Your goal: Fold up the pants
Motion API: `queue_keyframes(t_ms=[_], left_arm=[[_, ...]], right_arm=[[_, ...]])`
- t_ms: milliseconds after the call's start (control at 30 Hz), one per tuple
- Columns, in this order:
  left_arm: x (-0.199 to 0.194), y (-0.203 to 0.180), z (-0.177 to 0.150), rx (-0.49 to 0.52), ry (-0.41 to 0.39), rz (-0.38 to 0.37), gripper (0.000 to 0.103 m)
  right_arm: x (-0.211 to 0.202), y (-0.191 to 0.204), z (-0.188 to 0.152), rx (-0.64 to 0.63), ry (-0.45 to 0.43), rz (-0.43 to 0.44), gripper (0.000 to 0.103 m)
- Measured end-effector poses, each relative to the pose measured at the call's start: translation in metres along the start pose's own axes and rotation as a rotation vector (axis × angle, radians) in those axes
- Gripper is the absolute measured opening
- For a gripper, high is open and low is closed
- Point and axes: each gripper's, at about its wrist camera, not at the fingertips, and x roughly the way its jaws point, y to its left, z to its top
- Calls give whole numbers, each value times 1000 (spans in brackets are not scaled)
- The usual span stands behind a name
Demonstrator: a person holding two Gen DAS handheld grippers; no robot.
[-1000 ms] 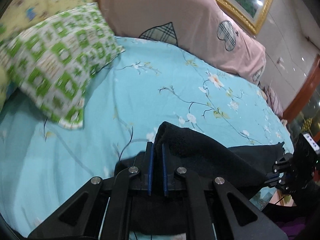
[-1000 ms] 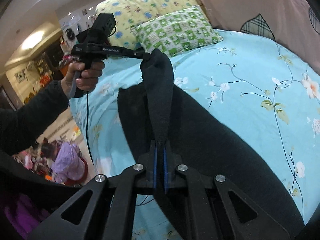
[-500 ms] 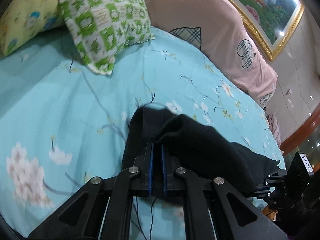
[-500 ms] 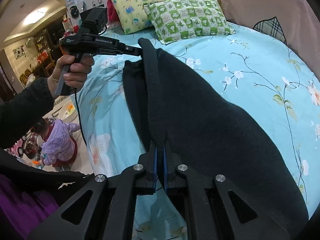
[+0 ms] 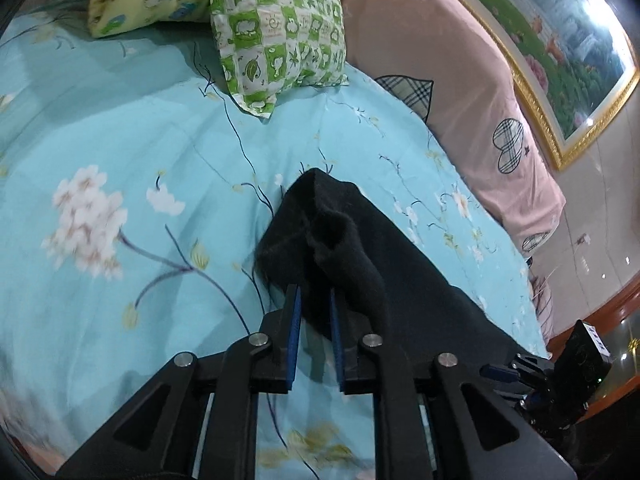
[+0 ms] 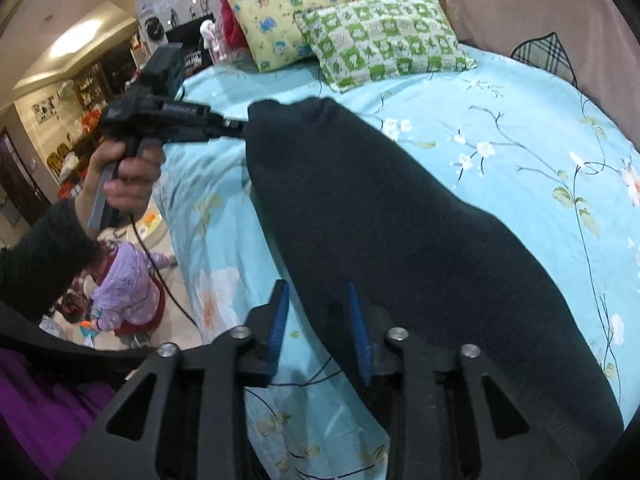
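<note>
Although both claws stand parted, dark cloth lies between the blue pads of each: the left gripper (image 5: 314,316) at one end of the black pants (image 6: 380,216), the right gripper (image 6: 318,320) at the other, neither pinching. The pants lie lengthwise on the blue floral sheet (image 5: 120,140), short of the green checked pillow (image 5: 280,28). Judgement: withdraw straight back, without dragging the edge.

both grippers, left gripper (image 5: 314,308) and right gripper (image 6: 316,304), gape apart.
</note>
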Motion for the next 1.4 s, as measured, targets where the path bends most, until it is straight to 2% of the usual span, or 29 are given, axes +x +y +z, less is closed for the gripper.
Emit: queue_keyframes(t_ms=[100, 300, 467, 700, 800, 867, 933, 1133, 1400], left_arm=[[-5, -6, -7, -5, 2, -3, 16], [-12, -14, -17, -28, -1, -2, 30], [-14, -15, -16, -46, -7, 10, 36], [-7, -19, -14, -41, 15, 45, 38], [-2, -20, -14, -47, 25, 62, 39], [1, -20, -14, -47, 25, 81, 44], [5, -19, -14, -49, 28, 94, 46], [12, -13, -11, -69, 30, 93, 46], [26, -3, -10, -86, 50, 96, 46]], right_arm=[[-7, -1, 3, 16, -29, 11, 33], [-17, -13, 10, 77, -79, 20, 33], [-24, -29, 17, 133, -111, 19, 33], [-31, -47, 23, 189, -138, 5, 33], [-32, -54, 25, 209, -143, -1, 36], [-31, -64, 28, 238, -144, 3, 42], [-30, -75, 31, 274, -144, 1, 43], [-13, -118, 45, 354, -95, -4, 43], [31, -142, 61, 314, 39, -14, 43]])
